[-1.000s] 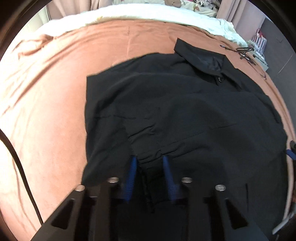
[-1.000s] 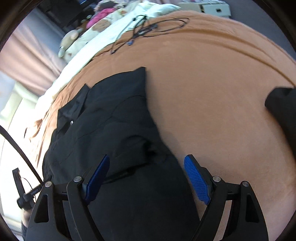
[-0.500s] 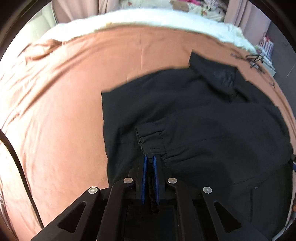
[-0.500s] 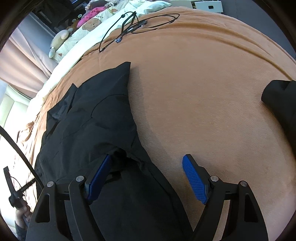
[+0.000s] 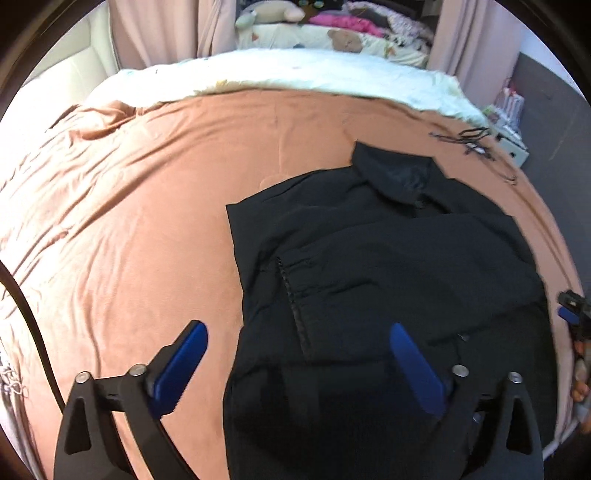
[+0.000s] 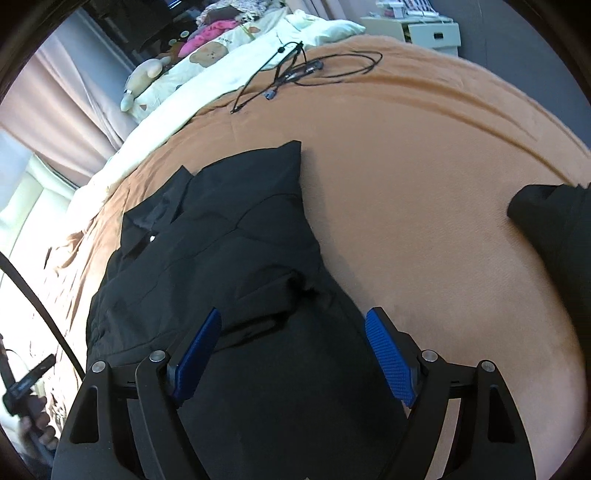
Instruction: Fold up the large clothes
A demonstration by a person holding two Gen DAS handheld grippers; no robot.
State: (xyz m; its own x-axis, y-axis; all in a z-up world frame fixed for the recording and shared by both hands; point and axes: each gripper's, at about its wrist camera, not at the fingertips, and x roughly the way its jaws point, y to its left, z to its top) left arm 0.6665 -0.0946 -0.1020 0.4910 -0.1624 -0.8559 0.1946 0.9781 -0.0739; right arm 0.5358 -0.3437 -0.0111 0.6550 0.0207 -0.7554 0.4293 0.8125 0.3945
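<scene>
A black jacket (image 5: 388, 266) lies spread on a brown blanket (image 5: 129, 240) that covers a bed. In the left wrist view the jacket fills the middle and the right part of the blanket, with its collar (image 5: 395, 173) at the far end and its bottom part near the camera. One sleeve (image 5: 369, 295) is folded across the body, and its cuff with small gathers lies close to the left edge of the jacket. The left gripper (image 5: 299, 343) hangs above the near part of the jacket; its jaws have just been opening and now stand wide apart, with nothing pressed between the blue pads (image 5: 181, 365), and the cloth lies flat below them. In the right wrist view the right gripper (image 6: 293, 332) is also above the jacket (image 6: 221, 258), near its right edge, where the blanket (image 6: 424, 203) begins. Its blue fingers (image 6: 388, 362) are apart too and hold nothing; a fold of the jacket lies under the gap between them. At the right edge of this view another dark cloth (image 6: 554, 229) lies on the blanket, well apart from the jacket. Far on the blanket there are thin black cables (image 6: 306, 70). Behind them is a white duvet (image 5: 295, 77) with soft toys (image 6: 144, 81) and a pink curtain (image 5: 159, 33). At the lower left of the right view a hand (image 6: 37, 424) grips the handle of the other tool.
</scene>
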